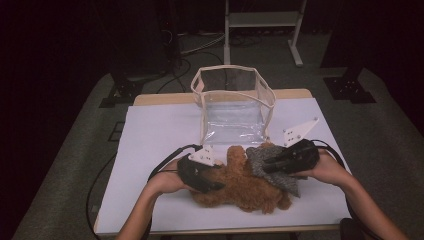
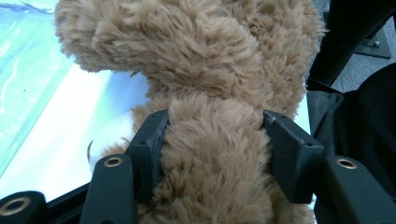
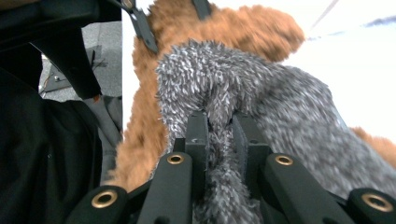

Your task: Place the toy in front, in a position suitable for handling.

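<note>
A brown plush bear (image 1: 240,187) lies on the white table (image 1: 150,150) near its front edge. A grey fuzzy cloth (image 1: 265,160) is draped over its right side. My left gripper (image 1: 212,185) is shut on a thick part of the bear; in the left gripper view its pads (image 2: 149,149) press into the brown fur (image 2: 210,154) from both sides. My right gripper (image 1: 267,167) is shut on a fold of the grey cloth (image 3: 219,140), with the bear's fur (image 3: 140,130) behind it.
A clear plastic bag with a beige rim (image 1: 232,102) stands open at the back middle of the table, just beyond the bear. Dark floor, cables and a metal stand (image 1: 262,30) lie beyond the table's far edge.
</note>
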Demonstrator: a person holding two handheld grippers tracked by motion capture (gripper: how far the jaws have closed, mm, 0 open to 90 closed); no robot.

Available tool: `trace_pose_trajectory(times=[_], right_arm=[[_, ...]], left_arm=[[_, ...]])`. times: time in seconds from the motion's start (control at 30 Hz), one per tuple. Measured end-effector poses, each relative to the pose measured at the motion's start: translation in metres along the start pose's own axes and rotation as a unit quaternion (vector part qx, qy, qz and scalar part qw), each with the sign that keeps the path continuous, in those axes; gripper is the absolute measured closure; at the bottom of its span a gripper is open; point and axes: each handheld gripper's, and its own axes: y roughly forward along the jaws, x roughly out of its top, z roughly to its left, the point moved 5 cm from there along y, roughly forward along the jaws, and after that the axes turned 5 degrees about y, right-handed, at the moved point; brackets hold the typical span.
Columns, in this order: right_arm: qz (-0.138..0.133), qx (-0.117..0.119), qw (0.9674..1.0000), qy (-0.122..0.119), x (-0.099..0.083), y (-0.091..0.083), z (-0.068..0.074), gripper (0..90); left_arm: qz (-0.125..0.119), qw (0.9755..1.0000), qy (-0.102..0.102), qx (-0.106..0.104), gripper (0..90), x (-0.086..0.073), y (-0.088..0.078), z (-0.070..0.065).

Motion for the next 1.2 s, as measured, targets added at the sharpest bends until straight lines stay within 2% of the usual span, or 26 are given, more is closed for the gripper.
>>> trace_pose_trajectory(times=[0.13, 0.23, 0.4, 0.47, 0.6, 0.8, 0.93, 1.03, 1.2], right_arm=[[0.009, 0.01, 0.9996, -0.023, 0.008, 0.012, 0.007, 77.3], [0.005, 0.014, 0.9998, -0.015, 0.005, 0.013, 0.005, 77.3], [0.002, -0.003, 0.9999, 0.01, -0.006, 0.001, -0.006, 77.3], [0.0, -0.012, 0.9999, 0.001, -0.004, -0.002, -0.006, 77.3], [-0.013, -0.013, 0.9996, -0.02, 0.014, -0.001, 0.0, 77.3], [-0.022, -0.01, 0.9986, -0.047, 0.046, 0.013, 0.004, 77.3], [-0.028, -0.012, 0.9985, -0.046, 0.063, 0.02, -0.001, 77.3], [-0.017, -0.012, 0.9988, -0.043, 0.065, 0.029, -0.005, 77.3], [0.022, -0.002, 0.9991, -0.037, 0.047, 0.045, -0.005, 77.3]], left_arm=[[-0.001, 1.0, 0.001, -0.003, 43.1, -0.001, -0.001, 0.0], [-0.005, 1.0, -0.002, -0.003, 43.2, -0.003, -0.002, -0.001], [-0.009, 0.9999, -0.004, -0.002, 43.2, -0.003, -0.002, -0.001], [-0.004, 1.0, -0.003, -0.002, 43.1, -0.002, -0.001, 0.0], [0.003, 1.0, 0.0, 0.0, 42.9, 0.0, 0.0, 0.001], [0.004, 1.0, 0.004, 0.001, 42.7, 0.001, 0.001, 0.001], [0.002, 1.0, 0.002, 0.0, 42.4, 0.0, 0.001, -0.001], [-0.001, 1.0, 0.003, 0.0, 42.3, 0.0, 0.0, 0.0], [-0.004, 1.0, 0.003, 0.0, 42.2, -0.001, 0.0, -0.001]])
